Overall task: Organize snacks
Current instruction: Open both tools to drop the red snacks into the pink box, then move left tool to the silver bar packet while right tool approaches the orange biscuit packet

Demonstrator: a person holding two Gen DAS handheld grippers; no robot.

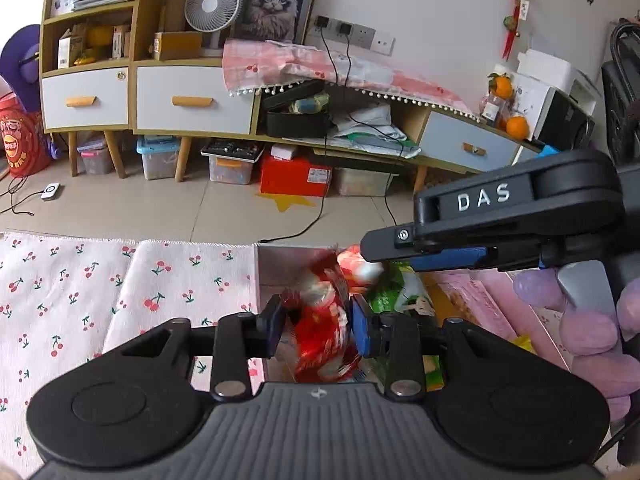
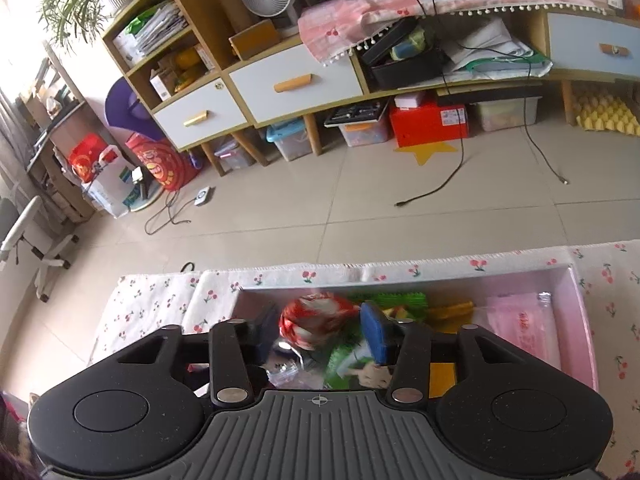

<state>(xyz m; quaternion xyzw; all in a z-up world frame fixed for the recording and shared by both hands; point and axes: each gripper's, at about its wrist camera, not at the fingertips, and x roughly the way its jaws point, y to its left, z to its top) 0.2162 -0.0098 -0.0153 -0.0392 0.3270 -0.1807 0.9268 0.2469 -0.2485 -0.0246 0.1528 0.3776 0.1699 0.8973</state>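
Observation:
A pink box on the cherry-print cloth holds several snack packs. In the left wrist view my left gripper is shut on a red and white snack bag, held over the box's left end. The other gripper crosses in from the right above the box, in a purple-gloved hand. In the right wrist view my right gripper is open over the same pink box, with the red bag between its fingers and not gripped. A green pack and a pink pack lie below.
The cherry-print cloth covers the table left of the box. Beyond the table edge is tiled floor with loose cables, a low cabinet and storage bins under it.

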